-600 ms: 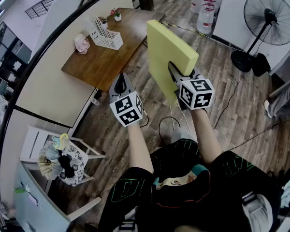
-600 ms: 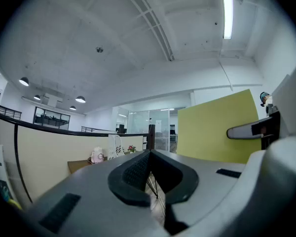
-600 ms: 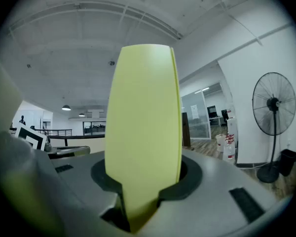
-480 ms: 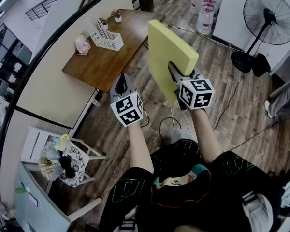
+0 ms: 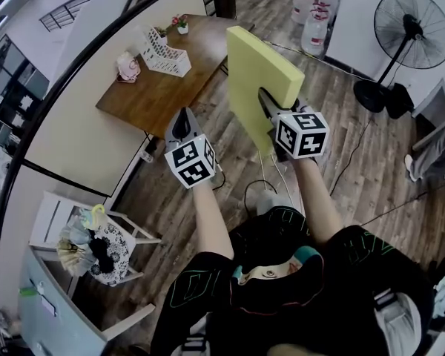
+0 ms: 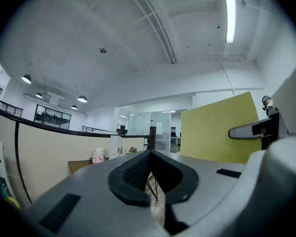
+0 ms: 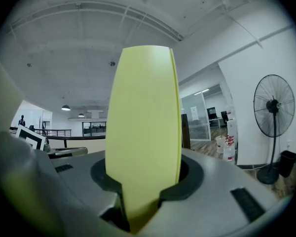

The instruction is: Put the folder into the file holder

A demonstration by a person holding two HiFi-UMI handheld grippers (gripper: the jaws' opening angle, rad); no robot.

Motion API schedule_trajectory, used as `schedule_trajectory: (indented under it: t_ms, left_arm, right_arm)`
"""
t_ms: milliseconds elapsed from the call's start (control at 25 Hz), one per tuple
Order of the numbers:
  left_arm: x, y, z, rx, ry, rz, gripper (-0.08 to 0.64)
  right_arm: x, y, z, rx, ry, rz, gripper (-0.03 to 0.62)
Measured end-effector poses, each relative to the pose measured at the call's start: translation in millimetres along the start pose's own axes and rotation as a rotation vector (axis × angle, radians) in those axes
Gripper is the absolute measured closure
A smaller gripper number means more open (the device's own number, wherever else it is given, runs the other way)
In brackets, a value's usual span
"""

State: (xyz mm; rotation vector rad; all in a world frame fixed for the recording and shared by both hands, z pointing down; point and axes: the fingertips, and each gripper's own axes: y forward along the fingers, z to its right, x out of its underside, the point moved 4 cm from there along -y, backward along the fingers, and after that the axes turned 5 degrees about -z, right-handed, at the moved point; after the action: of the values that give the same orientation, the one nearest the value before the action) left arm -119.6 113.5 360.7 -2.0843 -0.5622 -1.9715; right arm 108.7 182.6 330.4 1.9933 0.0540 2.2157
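My R gripper [image 7: 144, 186]: jaws clamped on yellow folder [image 5: 254, 73], upright, frame centre. My L gripper [image 6: 149, 174]: jaws together, empty. File holder [image 5: 163, 53] on table [image 5: 152, 99], upper left, well apart. Rec: hold folder vertical, line up w/ slot before lowering.

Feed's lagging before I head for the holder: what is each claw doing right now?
Left claw: closed, nothing in it.
Right claw: closed on the yellow folder.
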Motion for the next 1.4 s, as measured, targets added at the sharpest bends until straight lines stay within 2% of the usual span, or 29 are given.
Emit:
schedule_trajectory:
  t_ms: [240, 400, 640, 1080, 1240, 1400]
  left_arm:
    - [-8, 9, -4, 0.009, -0.012, 0.021, 0.568]
    - [-13, 19, 1, 0.031, -0.001, 0.026, 0.568]
    - [4, 47, -3, 0.035, -0.030, -0.011, 0.568]
    - [27, 133, -35, -0.009, -0.048, -0.085, 0.568]
    - [43, 172, -32, 0.011, -0.043, -0.140, 0.568]
    - [41, 215, -39, 0.010, -0.054, -0.154, 0.568]
  right_arm:
    - [-7, 5, -1, 0.001, -0.033, 0.004, 0.434]
    - [-13, 10, 6, 0.011, -0.017, 0.022, 0.434]
    - [-4, 36, 15, 0.009, -0.012, -0.013, 0.434]
    - [8, 137, 40, -0.028, 0.035, -0.058, 0.434]
    - [11, 170, 59, -0.015, 0.056, -0.083, 0.434]
    - [1, 209, 82, -0.004, 0.081, -0.077, 0.434]
